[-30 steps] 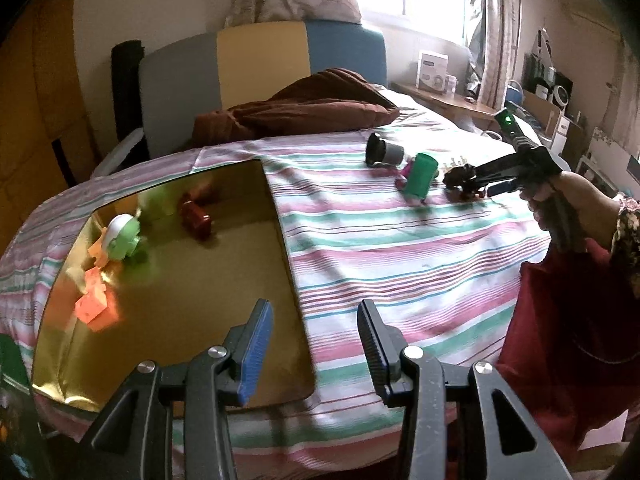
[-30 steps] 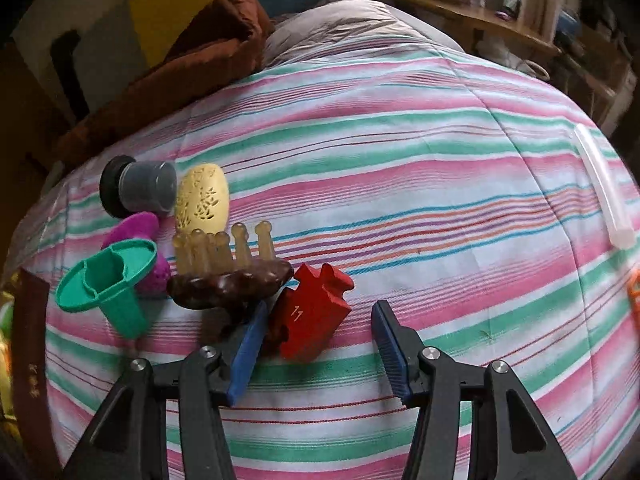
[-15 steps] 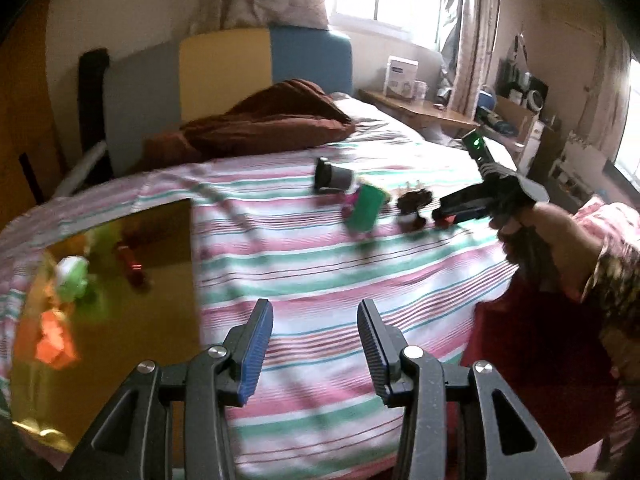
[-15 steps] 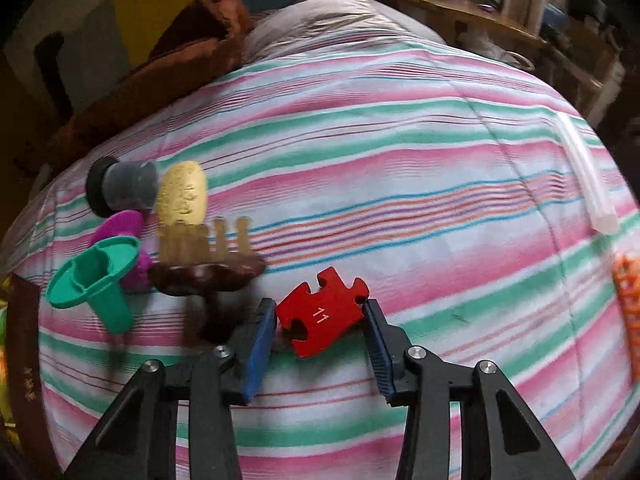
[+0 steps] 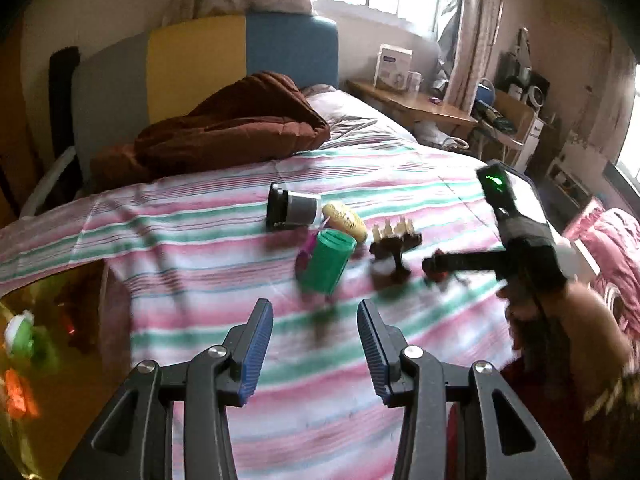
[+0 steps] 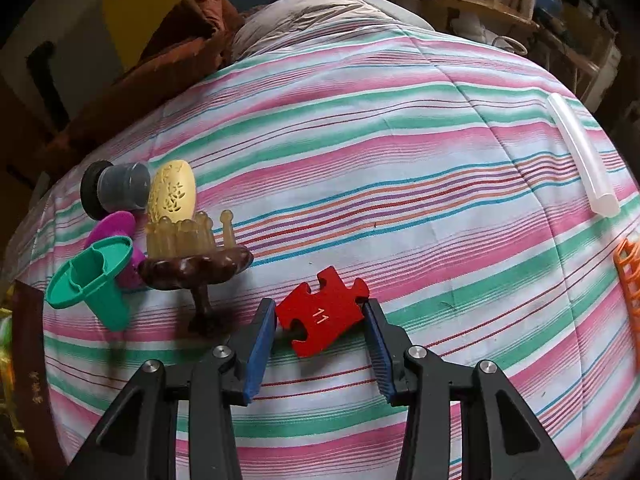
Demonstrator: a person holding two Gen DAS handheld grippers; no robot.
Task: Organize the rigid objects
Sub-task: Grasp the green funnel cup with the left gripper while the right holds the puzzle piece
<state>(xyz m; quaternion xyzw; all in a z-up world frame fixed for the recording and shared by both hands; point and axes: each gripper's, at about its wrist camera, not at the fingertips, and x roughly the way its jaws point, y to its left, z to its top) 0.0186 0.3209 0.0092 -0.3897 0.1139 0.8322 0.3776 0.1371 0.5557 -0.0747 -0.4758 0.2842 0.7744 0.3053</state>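
My right gripper [image 6: 320, 328] is shut on a red puzzle piece [image 6: 320, 316] marked 11, held just above the striped bedspread. Left of it stand a brown pedestal stand [image 6: 196, 268] with amber pegs, a green funnel-shaped cup [image 6: 92, 280], a purple piece [image 6: 112, 226], a yellow carved egg [image 6: 172, 192] and a grey cylinder [image 6: 120, 190]. My left gripper [image 5: 316, 344] is open and empty above the bedspread, short of the green cup [image 5: 326, 262]. The right gripper [image 5: 434, 268] shows in the left wrist view, to the right of the stand [image 5: 394, 244].
A gold tray [image 5: 44, 360] with blurred toys lies at the left bed edge. A brown blanket [image 5: 224, 128] is heaped at the headboard. A clear tube [image 6: 580, 156] and an orange basket [image 6: 628, 276] sit at the right edge.
My right gripper closed on the red puzzle piece and lifted it slightly. My left gripper swung right, from over the gold tray toward the group of objects.
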